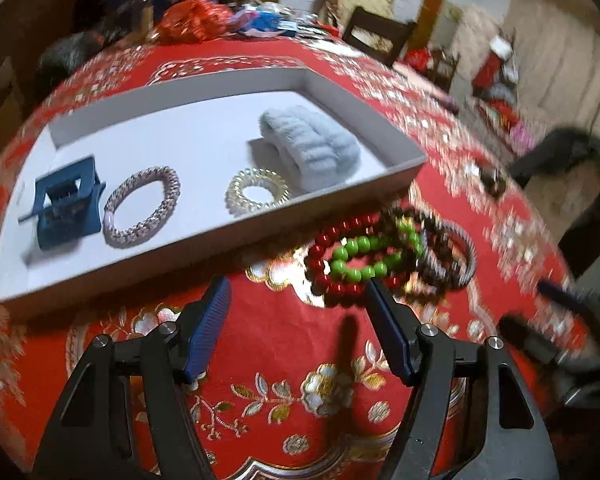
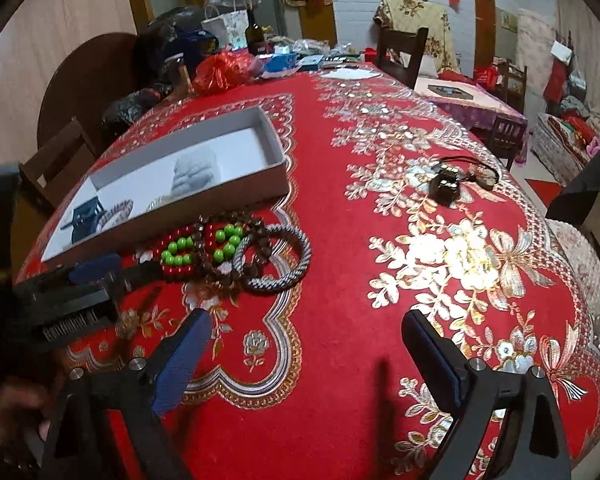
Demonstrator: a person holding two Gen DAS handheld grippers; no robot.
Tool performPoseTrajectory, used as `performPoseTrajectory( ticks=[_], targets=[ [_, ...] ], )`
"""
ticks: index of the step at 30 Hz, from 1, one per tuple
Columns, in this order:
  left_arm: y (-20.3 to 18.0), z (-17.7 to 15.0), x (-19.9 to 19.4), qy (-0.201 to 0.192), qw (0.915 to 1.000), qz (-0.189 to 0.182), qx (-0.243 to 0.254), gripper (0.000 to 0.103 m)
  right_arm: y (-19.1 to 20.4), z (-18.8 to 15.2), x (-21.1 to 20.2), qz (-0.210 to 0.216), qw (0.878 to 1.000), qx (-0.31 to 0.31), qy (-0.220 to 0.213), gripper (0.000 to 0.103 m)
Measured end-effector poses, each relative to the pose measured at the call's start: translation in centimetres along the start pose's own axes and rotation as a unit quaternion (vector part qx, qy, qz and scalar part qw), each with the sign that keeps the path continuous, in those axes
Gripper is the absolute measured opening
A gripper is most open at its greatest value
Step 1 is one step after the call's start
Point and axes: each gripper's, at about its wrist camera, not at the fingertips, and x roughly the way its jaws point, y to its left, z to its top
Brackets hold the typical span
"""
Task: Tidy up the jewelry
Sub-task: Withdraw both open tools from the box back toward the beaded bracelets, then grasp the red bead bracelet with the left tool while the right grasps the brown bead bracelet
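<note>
Red bead bracelet (image 1: 332, 264) lies just beyond left gripper's (image 1: 298, 290) spread jaws.

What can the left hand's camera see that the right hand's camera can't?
Only the left wrist view clearly shows the gold coiled hair tie inside the shallow white cardboard tray, and the open left gripper from behind. Only the right wrist view shows the small black box with cords farther out on the red embroidered tablecloth, and the open right gripper. Both show the tray, blue claw clip, fluffy pale blue headband and green bead bracelet.
</note>
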Motion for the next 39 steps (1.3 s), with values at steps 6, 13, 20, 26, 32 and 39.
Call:
performPoseTrajectory(
  ticks=[6,13,20,26,32,39],
  targets=[
    [-0.8,1.0,1.0,0.005,0.9992,0.036,0.016,0.070,0.0,-0.5,0.8,-0.003,1.000,-0.006,0.017,0.095],
    [-0.4,-0.5,0.1,0.011,0.9961,0.070,0.054,0.069,-0.6,-0.2,1.0,-0.002,1.000,0.006,0.011,0.095],
    [0.5,-3.1,-2.3,0.010,0.9955,0.063,0.070,0.051,0.7,0.9,0.1,0.050,0.998,-0.012,-0.024,0.076],
    [1.1,-5.6,-4.6,-0.006,0.9958,0.045,0.079,0.010,2.7,1.5,0.8,0.135,0.990,-0.026,-0.022,0.055],
    [2.0,-5.6,-4.9,-0.009,0.9983,0.019,0.055,0.008,3.3,3.9,3.3,0.127,0.991,-0.042,-0.019,0.043],
    [2.1,-5.5,-5.1,-0.012,0.9987,0.014,0.048,0.008,2.7,4.1,6.0,0.105,0.994,-0.025,0.020,0.021]
  ],
)
